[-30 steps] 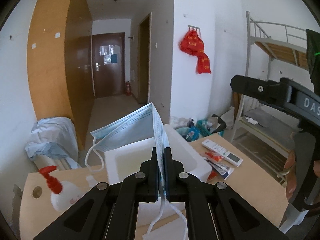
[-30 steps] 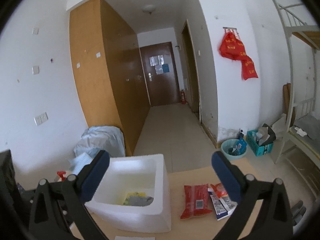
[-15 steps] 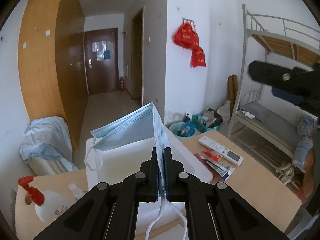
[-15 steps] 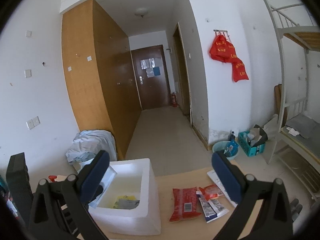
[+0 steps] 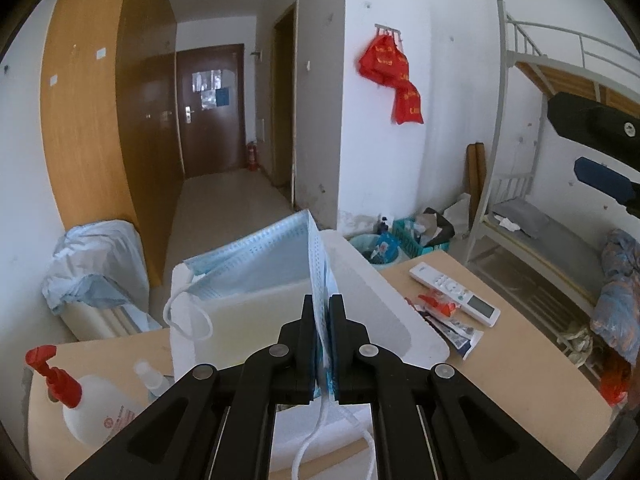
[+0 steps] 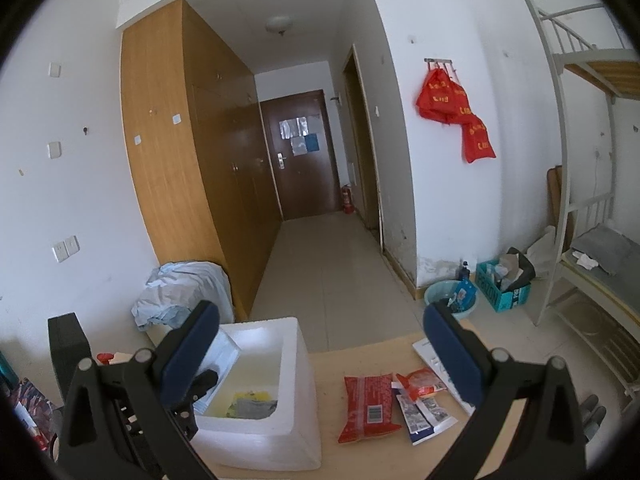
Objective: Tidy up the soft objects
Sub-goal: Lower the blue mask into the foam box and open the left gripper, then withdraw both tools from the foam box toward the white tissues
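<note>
A light blue face mask (image 5: 260, 256) is pinched at its edge in my left gripper (image 5: 322, 304), which is shut on it; the white ear loops dangle below. It hangs over the open white foam box (image 5: 384, 312). In the right wrist view the mask (image 6: 224, 356) and the left gripper's fingers (image 6: 204, 384) sit inside the left side of the foam box (image 6: 296, 364), above yellow and grey items (image 6: 252, 404) on its floor. My right gripper (image 6: 320, 332) hovers open above the table with nothing between its blue pads.
On the wooden table (image 6: 332, 452) right of the box lie a red snack packet (image 6: 370, 408), small sachets (image 6: 424, 416) and a white remote (image 5: 454, 294). A pump bottle (image 5: 88, 408) and a small spray bottle (image 5: 150, 376) stand left. A bunk bed (image 5: 560, 240) is at the right.
My left gripper has carried the mask down and forward over the foam box; in the right wrist view it now shows inside the box's left side. The right gripper has stayed put.
</note>
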`<state>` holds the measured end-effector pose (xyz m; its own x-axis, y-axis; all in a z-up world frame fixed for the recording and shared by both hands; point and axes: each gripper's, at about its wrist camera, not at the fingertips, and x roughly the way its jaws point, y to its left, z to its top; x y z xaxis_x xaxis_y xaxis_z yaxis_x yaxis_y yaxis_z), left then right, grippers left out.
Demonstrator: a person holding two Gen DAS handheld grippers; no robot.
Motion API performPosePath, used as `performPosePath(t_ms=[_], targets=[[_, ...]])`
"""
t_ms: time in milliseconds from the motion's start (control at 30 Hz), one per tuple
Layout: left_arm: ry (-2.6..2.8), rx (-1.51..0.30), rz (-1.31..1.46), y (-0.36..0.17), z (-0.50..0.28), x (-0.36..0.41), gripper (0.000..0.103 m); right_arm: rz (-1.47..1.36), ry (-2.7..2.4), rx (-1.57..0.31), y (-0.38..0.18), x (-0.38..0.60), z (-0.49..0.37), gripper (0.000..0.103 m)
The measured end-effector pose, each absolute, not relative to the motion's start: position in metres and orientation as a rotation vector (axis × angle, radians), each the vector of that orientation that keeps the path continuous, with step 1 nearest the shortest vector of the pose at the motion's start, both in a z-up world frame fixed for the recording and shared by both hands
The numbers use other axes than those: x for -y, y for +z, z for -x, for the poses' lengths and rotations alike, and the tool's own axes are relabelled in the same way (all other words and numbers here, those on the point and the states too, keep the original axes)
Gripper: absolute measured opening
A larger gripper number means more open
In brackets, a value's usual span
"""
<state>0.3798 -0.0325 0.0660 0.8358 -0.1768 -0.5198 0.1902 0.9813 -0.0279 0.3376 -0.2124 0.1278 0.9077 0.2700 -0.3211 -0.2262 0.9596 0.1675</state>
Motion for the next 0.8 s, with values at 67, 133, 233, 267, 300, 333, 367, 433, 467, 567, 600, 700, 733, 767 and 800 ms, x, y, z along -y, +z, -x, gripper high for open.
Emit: performPosePath(t_ms=[67, 133, 233, 267, 300, 333, 367, 433, 467, 567, 600, 700, 733, 767, 800], targets=[[-0.195, -0.55, -0.029, 0.066, -0.38, 0.033, 0.008, -0.128, 0.255, -0.345, 0.128, 0.212, -0.337, 0.103], [-0.19, -0.559, -0.044, 0.065, -0.381, 0.034, 0.036, -0.13, 0.257, -0.345, 0.129, 0.212, -0.338, 0.103], [-0.174, -0.519, -0.037, 0.067, -0.377, 0.033, 0.081, -0.131, 0.256, -0.345, 0.13, 0.212, -0.338, 0.103], [-0.169, -0.504, -0.035, 0.069, -0.375, 0.032, 0.083, -0.13, 0.258, -0.345, 0.13, 0.211, -0.338, 0.103], [-0.161, -0.486, -0.04, 0.071, -0.372, 0.032, 0.087, -0.129, 0.258, -0.345, 0.13, 0.211, -0.338, 0.103], [-0.159, -0.482, -0.047, 0.071, -0.371, 0.032, 0.09, -0.131, 0.257, -0.344, 0.13, 0.212, -0.338, 0.103], [-0.154, -0.479, -0.046, 0.072, -0.371, 0.031, 0.091, -0.134, 0.26, -0.344, 0.13, 0.211, -0.338, 0.103], [-0.15, -0.484, -0.039, 0.072, -0.372, 0.03, 0.091, -0.135, 0.262, -0.343, 0.13, 0.212, -0.339, 0.103], [-0.149, -0.486, -0.037, 0.072, -0.372, 0.03, 0.091, -0.136, 0.263, -0.342, 0.13, 0.213, -0.338, 0.103], [-0.141, -0.483, -0.028, 0.073, -0.371, 0.027, 0.091, -0.134, 0.268, -0.339, 0.131, 0.214, -0.337, 0.103], [-0.14, -0.481, -0.03, 0.074, -0.37, 0.026, 0.091, -0.136, 0.27, -0.337, 0.131, 0.215, -0.336, 0.103], [-0.128, -0.475, -0.017, 0.076, -0.365, 0.024, 0.091, -0.135, 0.274, -0.338, 0.131, 0.215, -0.333, 0.103], [-0.126, -0.479, -0.015, 0.077, -0.365, 0.023, 0.091, -0.135, 0.276, -0.338, 0.131, 0.215, -0.333, 0.103], [-0.127, -0.48, -0.014, 0.078, -0.364, 0.023, 0.091, -0.135, 0.278, -0.339, 0.132, 0.215, -0.332, 0.103], [-0.128, -0.48, -0.016, 0.079, -0.362, 0.022, 0.091, -0.135, 0.281, -0.339, 0.132, 0.217, -0.332, 0.103]])
